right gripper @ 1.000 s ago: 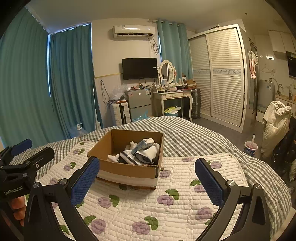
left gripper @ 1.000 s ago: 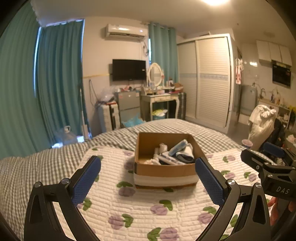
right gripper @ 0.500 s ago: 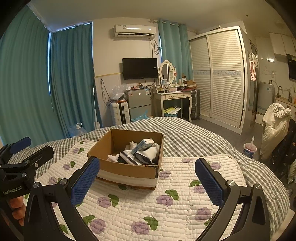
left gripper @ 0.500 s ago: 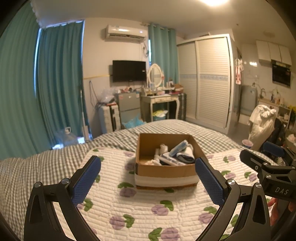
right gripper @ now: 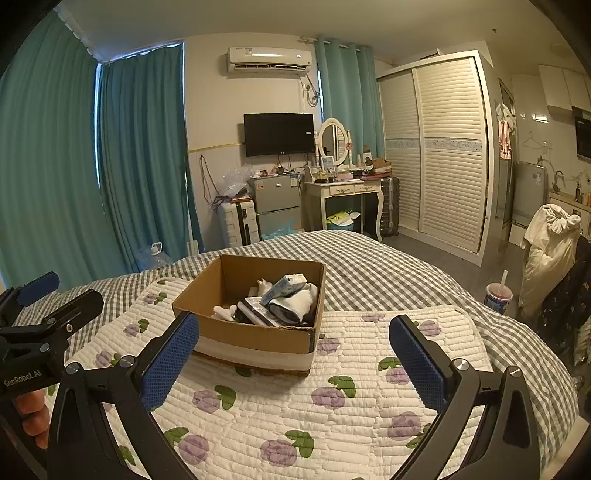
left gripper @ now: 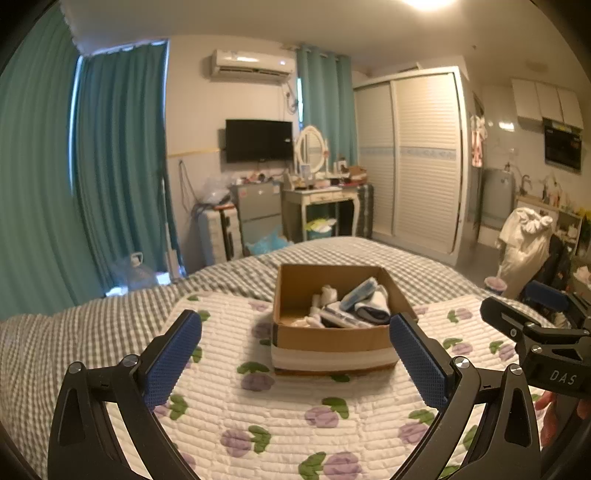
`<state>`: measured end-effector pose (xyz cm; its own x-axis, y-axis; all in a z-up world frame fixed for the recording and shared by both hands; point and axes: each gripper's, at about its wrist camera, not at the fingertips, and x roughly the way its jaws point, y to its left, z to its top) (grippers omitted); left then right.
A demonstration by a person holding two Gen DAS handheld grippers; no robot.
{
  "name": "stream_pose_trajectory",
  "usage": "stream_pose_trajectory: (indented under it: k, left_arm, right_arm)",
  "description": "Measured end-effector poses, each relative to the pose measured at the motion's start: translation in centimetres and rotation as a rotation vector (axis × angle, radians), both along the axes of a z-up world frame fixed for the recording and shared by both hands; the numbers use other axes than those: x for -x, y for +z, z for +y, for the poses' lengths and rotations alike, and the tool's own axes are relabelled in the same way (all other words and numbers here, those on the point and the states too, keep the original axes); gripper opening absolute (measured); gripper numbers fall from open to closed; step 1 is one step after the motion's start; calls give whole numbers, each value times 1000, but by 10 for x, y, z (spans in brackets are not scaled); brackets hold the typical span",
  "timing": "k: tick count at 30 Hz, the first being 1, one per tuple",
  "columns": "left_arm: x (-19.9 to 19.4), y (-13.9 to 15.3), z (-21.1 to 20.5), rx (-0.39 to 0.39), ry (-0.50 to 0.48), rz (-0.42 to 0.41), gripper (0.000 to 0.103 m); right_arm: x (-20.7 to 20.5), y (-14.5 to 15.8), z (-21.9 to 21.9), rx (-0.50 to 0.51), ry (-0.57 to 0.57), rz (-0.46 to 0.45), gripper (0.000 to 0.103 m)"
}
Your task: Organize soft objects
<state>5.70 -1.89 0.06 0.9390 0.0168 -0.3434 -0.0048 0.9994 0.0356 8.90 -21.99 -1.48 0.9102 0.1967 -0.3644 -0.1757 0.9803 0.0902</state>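
Nothing has shifted since a moment ago: the cardboard box [left gripper: 334, 325] of socks [left gripper: 373, 308] sits on the floral quilt [left gripper: 258, 417] ahead of both the left gripper [left gripper: 295, 350] and right gripper [right gripper: 293, 349], jaws wide, empty.

Open brown cardboard box [left gripper: 334, 334] of socks on white floral quilt [left gripper: 280, 417]; left gripper [left gripper: 295, 349] spread wide, empty; right gripper [left gripper: 535, 328] at right edge.

Warm, fairly dim indoor light, ceiling lamp [left gripper: 428, 3] glaring at the top edge, soft shadows, strong fisheye bending, dark vignetted corners, sharp focus
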Motion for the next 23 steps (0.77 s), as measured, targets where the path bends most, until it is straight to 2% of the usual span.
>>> stream_pose_trajectory:
  k: [23]
  left_arm:
    - [2,-1,5,7,12,3,103]
  right_arm:
    - [-1,-6,1,10,7,12,103]
